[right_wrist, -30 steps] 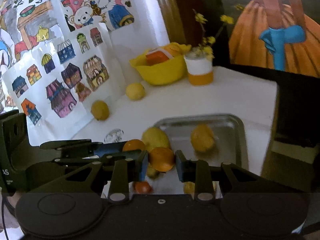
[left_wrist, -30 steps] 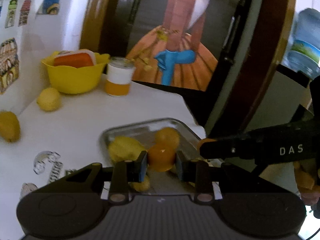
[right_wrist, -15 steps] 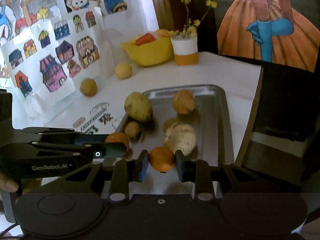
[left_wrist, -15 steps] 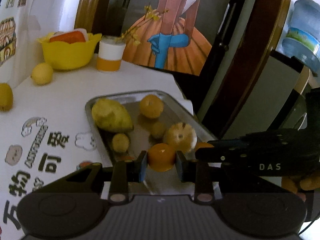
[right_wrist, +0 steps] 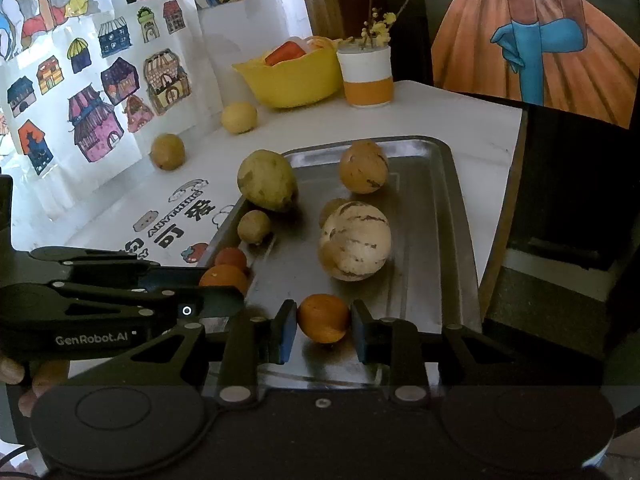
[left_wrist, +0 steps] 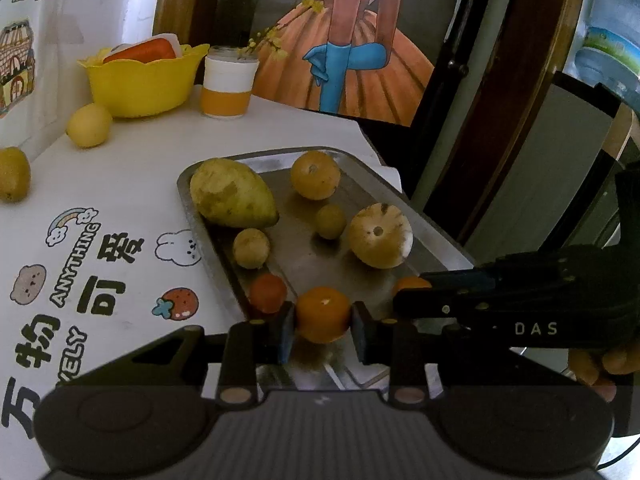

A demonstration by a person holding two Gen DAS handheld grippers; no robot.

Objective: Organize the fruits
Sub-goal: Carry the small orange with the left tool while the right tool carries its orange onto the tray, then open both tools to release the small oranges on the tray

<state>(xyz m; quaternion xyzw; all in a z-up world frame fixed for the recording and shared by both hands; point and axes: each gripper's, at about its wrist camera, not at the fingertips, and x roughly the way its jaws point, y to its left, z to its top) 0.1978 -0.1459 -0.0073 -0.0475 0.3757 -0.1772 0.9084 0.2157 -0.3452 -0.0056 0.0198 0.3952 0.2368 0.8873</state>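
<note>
A metal tray (left_wrist: pixel 185 184) on the white table holds a large yellow-green fruit (left_wrist: pixel 230 194), a striped melon (left_wrist: pixel 378 236), an orange fruit (left_wrist: pixel 315 174), two small round fruits and a small red one (left_wrist: pixel 268 287). My left gripper (left_wrist: pixel 323 320) is shut on an orange (left_wrist: pixel 323 308) over the tray's near left corner. My right gripper (right_wrist: pixel 323 326) is shut on a second orange (right_wrist: pixel 323 318), low over the tray's near end. Each gripper shows in the other's view, the right gripper (left_wrist: pixel 412 292) and the left gripper (right_wrist: pixel 220 284) side by side.
Two yellow fruits (right_wrist: pixel 239 117) (right_wrist: pixel 168 151) lie loose on the table by the wall. A yellow bowl (left_wrist: pixel 144 80) and a white-and-orange cup (left_wrist: pixel 228 88) with flower sprigs stand at the back. The table edge runs just right of the tray, beside dark furniture.
Both grippers, each still holding its orange, have drawn back and tipped down, so the whole tray now lies ahead of them, the oranges low over its near end.
</note>
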